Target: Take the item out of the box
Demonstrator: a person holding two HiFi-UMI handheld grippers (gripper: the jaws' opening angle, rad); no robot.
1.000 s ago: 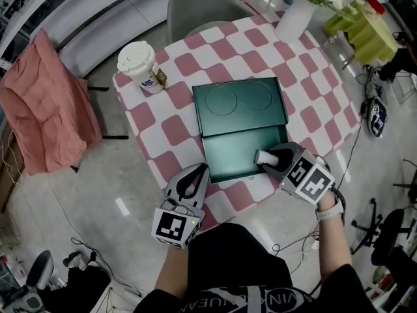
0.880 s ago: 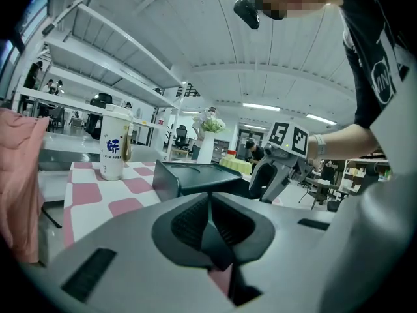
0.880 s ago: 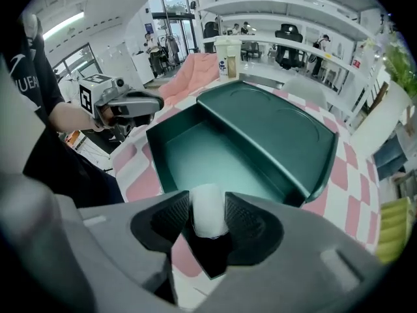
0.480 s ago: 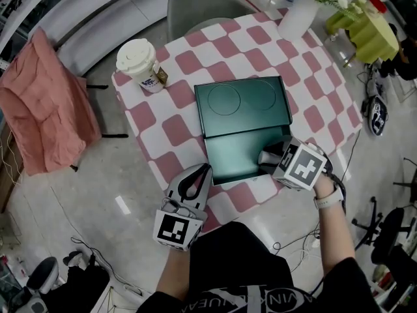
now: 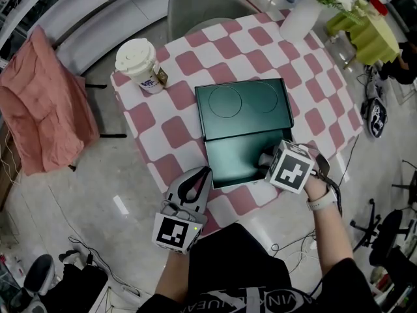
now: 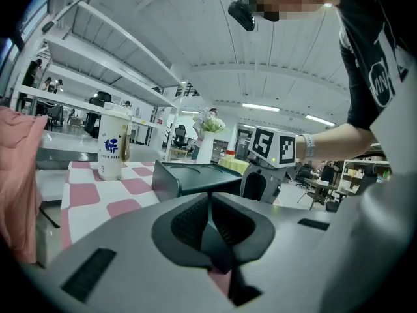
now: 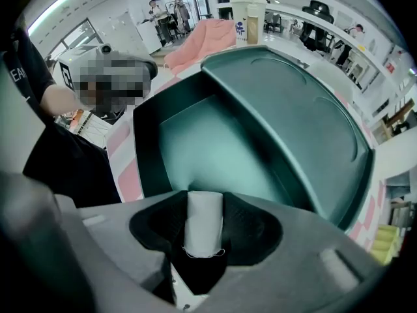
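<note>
A dark green box [image 5: 234,158] lies open on the checked table [image 5: 163,130], its lid [image 5: 242,103] folded flat behind it. A small white roll [image 5: 266,158] stands in the box's right part. My right gripper [image 5: 270,162] reaches into the box from the right; its jaws stand wide with the white roll [image 7: 203,222] between them, the pads close beside it. The box floor [image 7: 215,142] stretches ahead of the right gripper [image 7: 203,235]. My left gripper [image 5: 197,177] hovers at the table's front edge, shut and empty; its jaws meet in the left gripper view [image 6: 210,230].
A lidded paper cup [image 5: 139,62] stands at the table's far left corner. A white vase [image 5: 298,15] with flowers is at the far right. A pink cloth [image 5: 42,103] hangs over a chair to the left. A grey chair [image 5: 199,5] sits behind the table.
My right gripper has pushed left into the box and tipped over, its marker cube now facing up and covering most of the white roll. The left gripper has barely moved.
</note>
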